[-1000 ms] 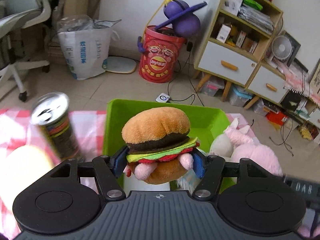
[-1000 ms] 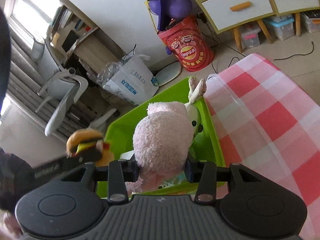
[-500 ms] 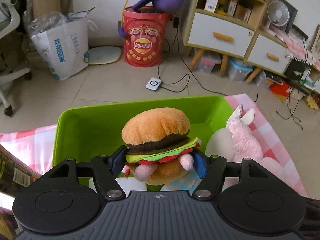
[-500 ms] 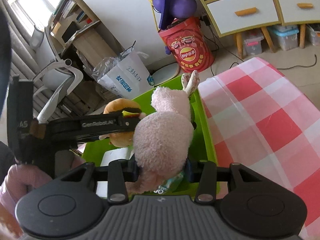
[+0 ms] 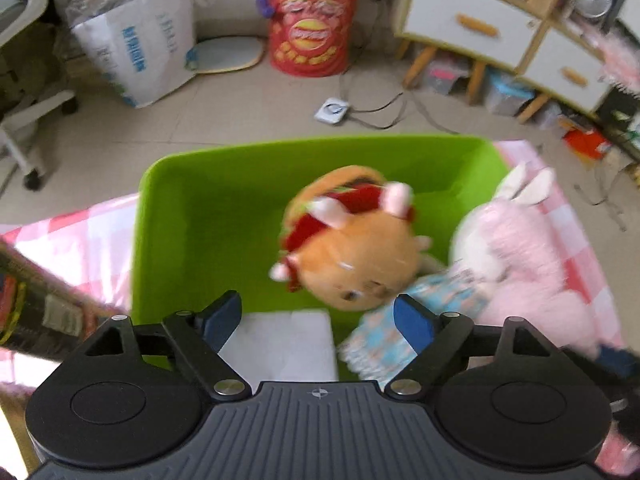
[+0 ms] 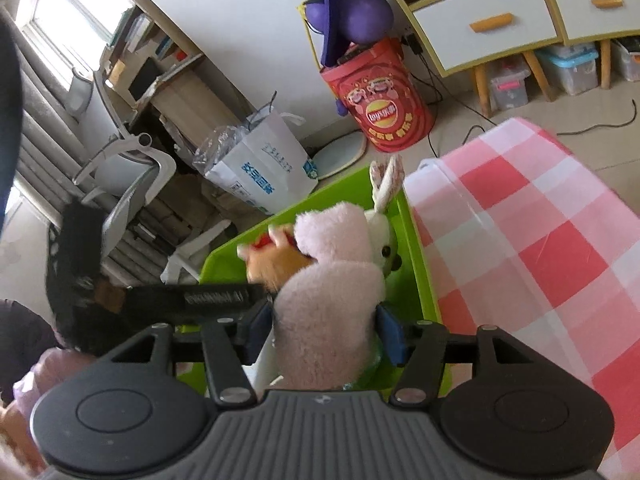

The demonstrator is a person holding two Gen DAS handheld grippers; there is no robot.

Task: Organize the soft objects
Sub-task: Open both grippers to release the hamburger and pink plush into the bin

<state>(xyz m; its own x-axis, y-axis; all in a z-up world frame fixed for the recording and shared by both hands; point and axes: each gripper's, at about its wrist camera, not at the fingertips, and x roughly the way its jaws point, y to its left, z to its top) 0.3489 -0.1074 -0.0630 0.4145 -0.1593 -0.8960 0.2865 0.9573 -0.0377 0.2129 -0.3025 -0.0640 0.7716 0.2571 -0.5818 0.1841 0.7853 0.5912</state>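
The burger plush (image 5: 356,256) is blurred and tipped bottom-up over the green bin (image 5: 208,216). It hangs free beyond my left gripper (image 5: 318,304), whose jaws are opening with nothing pressed between the pads. The pink rabbit plush (image 5: 516,248) hangs at the bin's right side. In the right wrist view the rabbit (image 6: 332,280) sits between the blue pads of my right gripper (image 6: 326,320). Those jaws are opening too, though the pads still touch the fur. The burger (image 6: 272,260) shows behind the rabbit, above the bin's rim (image 6: 416,248).
A white folded item (image 5: 280,344) and a blue patterned cloth (image 5: 400,328) lie in the bin. A drink can (image 5: 24,304) stands at the left on the pink checked cloth (image 6: 540,240). On the floor beyond are a red barrel (image 5: 312,36), a white bag (image 5: 140,48) and a cabinet (image 5: 472,28).
The left jaws have spread and the burger plush has dropped out, flipping bottom-up toward the bin. The right jaws have widened around the rabbit. The left gripper has tilted further down over the bin.
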